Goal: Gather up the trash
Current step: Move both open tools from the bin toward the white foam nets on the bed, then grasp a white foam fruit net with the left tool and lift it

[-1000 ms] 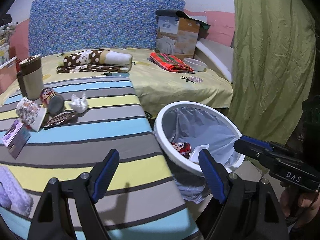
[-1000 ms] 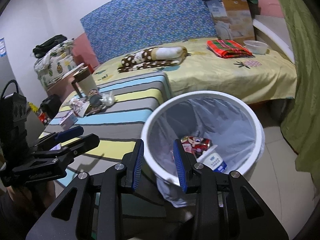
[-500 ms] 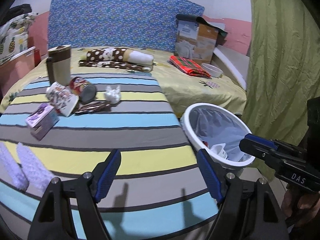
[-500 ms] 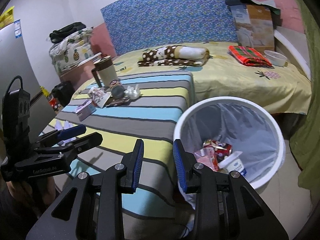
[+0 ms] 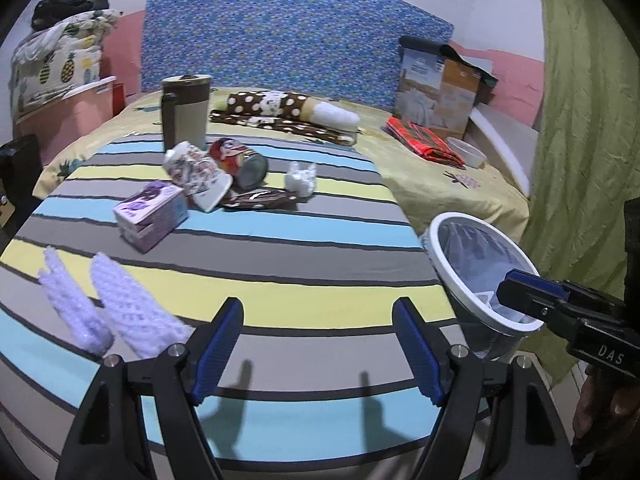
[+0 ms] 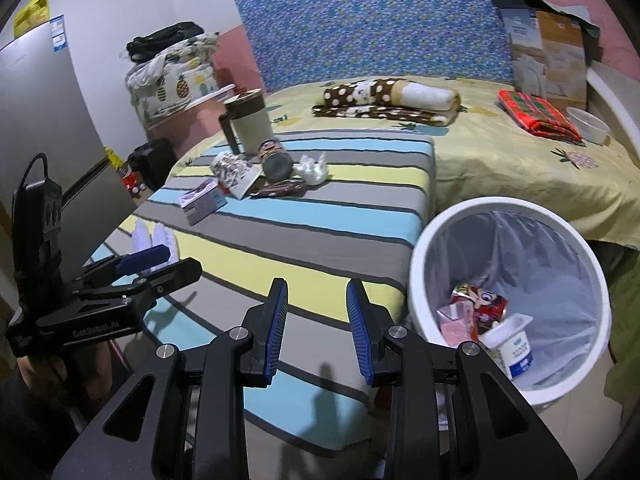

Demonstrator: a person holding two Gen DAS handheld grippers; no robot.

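Trash litters the striped blanket beside a white bin.

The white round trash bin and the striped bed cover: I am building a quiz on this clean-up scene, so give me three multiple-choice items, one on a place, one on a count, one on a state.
1. Where does the white round trash bin stand?
A. On the striped cover
B. On the floor beside the bed
C. On the yellow sheet

2. How many white foam net sleeves lie on the striped bed cover?
A. Two
B. Four
C. None

3. How does the red drink can on the cover lie?
A. Upright
B. Crushed flat
C. Tipped on its side

Answers: 1 B, the right wrist view shows it below the mattress edge. 2 A, the left wrist view shows a pair side by side. 3 C, its round end faces the camera.
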